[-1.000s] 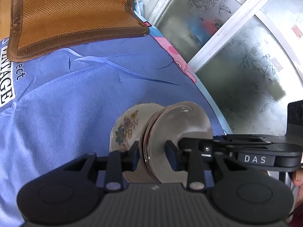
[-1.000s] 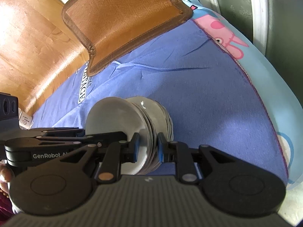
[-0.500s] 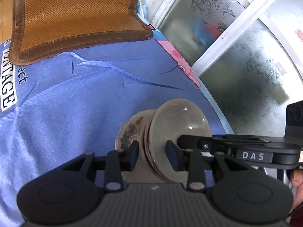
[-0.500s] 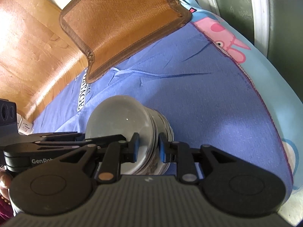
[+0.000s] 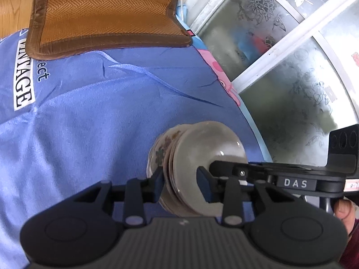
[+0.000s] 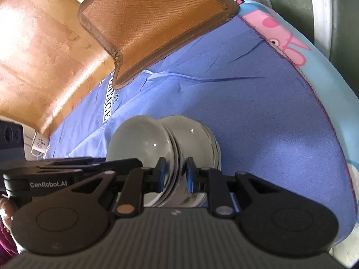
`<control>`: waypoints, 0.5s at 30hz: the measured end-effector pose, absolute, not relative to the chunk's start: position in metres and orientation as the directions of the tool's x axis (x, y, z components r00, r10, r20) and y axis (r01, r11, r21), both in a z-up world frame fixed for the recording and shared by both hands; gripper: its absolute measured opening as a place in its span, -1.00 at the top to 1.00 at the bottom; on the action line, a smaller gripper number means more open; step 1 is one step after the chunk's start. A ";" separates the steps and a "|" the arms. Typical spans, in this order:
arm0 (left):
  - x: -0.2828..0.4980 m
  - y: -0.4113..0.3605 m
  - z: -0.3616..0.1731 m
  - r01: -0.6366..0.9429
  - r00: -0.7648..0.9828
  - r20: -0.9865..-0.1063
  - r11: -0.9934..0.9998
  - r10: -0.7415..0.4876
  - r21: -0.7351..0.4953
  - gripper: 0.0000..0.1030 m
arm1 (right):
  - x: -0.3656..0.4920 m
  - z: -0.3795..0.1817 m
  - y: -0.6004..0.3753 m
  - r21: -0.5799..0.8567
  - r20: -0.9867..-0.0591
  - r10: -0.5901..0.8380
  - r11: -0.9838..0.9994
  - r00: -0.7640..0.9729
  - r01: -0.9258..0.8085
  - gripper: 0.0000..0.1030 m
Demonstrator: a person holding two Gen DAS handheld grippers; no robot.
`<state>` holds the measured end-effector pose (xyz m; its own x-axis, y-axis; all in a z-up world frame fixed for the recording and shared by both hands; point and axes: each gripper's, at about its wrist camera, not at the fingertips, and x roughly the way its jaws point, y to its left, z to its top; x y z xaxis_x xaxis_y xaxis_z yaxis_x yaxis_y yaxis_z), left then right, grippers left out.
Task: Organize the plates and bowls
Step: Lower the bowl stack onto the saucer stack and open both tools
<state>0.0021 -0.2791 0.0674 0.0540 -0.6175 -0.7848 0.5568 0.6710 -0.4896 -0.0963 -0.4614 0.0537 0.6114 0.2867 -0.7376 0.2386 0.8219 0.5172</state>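
The stack of plates and bowls (image 5: 197,168) was held above the blue cloth (image 5: 89,123), turned on its side, so the rims pointed to each hand. The left gripper (image 5: 180,185) was closed on the rim from one side, and the right gripper (image 6: 175,174) pinched the rim from the opposite side. I think two grips were used because the pile is heavy and glossy, and one grip could let the pieces slide apart. A brown woven mat (image 5: 107,11) lay farther on the cloth.
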 end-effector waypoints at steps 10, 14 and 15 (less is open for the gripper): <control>-0.005 -0.284 0.072 0.589 0.100 -0.776 0.665 -0.623 -0.459 0.22 | -0.108 0.077 -0.457 0.448 -0.700 0.175 0.863 0.692 0.234 0.51; -0.008 -0.267 0.090 0.610 0.186 -0.744 0.669 -0.642 -0.424 0.17 | -0.120 0.085 -0.452 0.426 -0.665 0.133 0.876 0.735 0.227 0.51; -0.011 -0.262 0.095 0.621 0.213 -0.736 0.670 -0.643 -0.407 0.17 | -0.125 0.087 -0.449 0.416 -0.647 0.114 0.882 0.753 0.224 0.51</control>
<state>-0.0114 -0.2621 0.0949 0.2128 -0.6432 -0.7355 0.6207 0.6704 -0.4067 -0.1248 -0.4490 0.0874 0.7535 0.1144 -0.6474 0.2236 0.8815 0.4159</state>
